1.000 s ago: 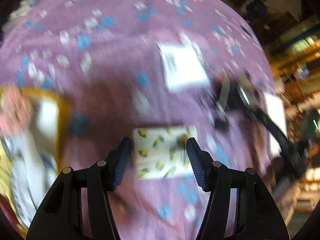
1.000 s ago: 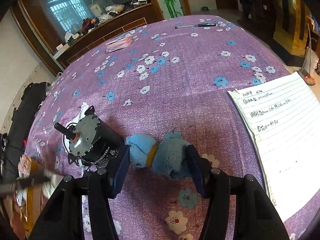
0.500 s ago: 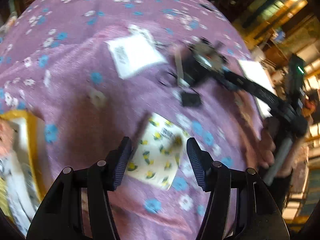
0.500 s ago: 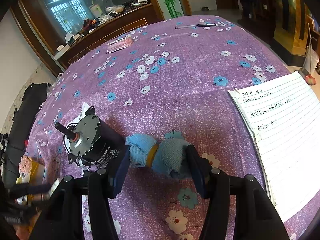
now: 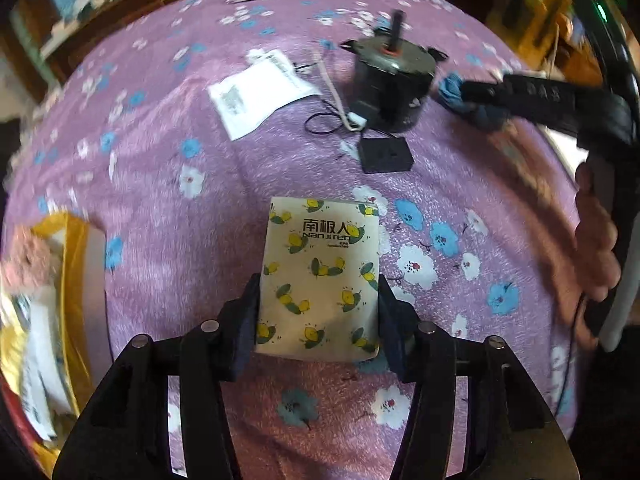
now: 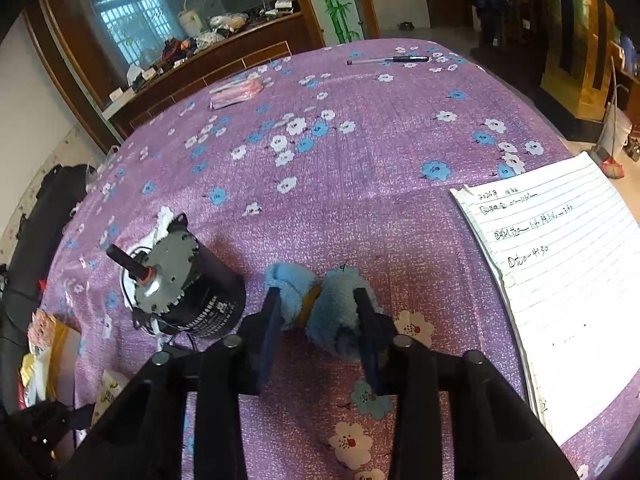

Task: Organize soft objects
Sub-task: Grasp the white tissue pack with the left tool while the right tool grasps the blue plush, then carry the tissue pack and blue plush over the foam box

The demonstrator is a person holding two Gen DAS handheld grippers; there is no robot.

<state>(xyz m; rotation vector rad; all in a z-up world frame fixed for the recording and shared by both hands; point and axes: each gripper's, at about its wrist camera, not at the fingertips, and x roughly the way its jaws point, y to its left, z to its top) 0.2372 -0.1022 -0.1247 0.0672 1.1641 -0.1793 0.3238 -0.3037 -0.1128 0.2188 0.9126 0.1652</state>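
Your left tongs (image 5: 318, 312) straddle the tissue pack (image 5: 320, 280), both pads flat against its long sides, so they are holding it at the 6 o'clock edge of the left wrist view. Your right tongs (image 6: 320, 328) sit around the blue plush toy (image 6: 320, 304), one finger at each flank and pressing into the fur; they look clamped on it, low in the centre of the right wrist view.

From largest down: the surface (image 6: 360, 160), under a purple cloth with blue and white flowers, fills both views. At 3 o'clock in the right wrist view lies a lined notebook (image 6: 560, 280) with handwriting on its top lines, well apart from the toy. A black motor (image 6: 188, 292) with a grey geared face and a shaft pointing to 10 o'clock lies tilted just beside the toy, at 9 o'clock of it. In the left wrist view the motor sits at 1 o'clock, with a white paper sheet (image 5: 260, 96) at 11 o'clock of the pack and a small black square box (image 5: 386, 154) between motor and pack. A yellow bag (image 5: 68, 280) with a pink fluffy item lies blurred at 9 o'clock. At the far edge in the right wrist view lie a pink packet (image 6: 236, 94) at 11 o'clock and a pen (image 6: 388, 61) at 12 o'clock
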